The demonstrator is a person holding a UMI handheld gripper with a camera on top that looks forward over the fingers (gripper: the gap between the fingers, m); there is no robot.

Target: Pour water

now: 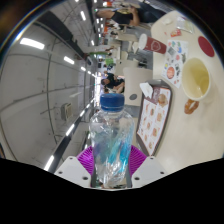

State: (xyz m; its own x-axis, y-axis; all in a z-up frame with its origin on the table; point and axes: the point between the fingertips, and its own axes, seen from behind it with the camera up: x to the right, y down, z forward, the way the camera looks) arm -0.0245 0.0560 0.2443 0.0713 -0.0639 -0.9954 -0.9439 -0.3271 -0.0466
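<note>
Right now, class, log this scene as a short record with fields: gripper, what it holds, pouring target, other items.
gripper: shut on the bottle
bottle: clear plastic, blue cap on, appears upright between the fingers
cup: pale yellow, on the table beyond the bottle
table: white
other items: patterned cards beside the bottle
pour state: not begun, cap still on

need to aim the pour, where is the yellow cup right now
In the gripper view the round yellow cup sits on the white table, beyond and right of the clear plastic bottle with blue cap held between the gripper fingers.
</note>
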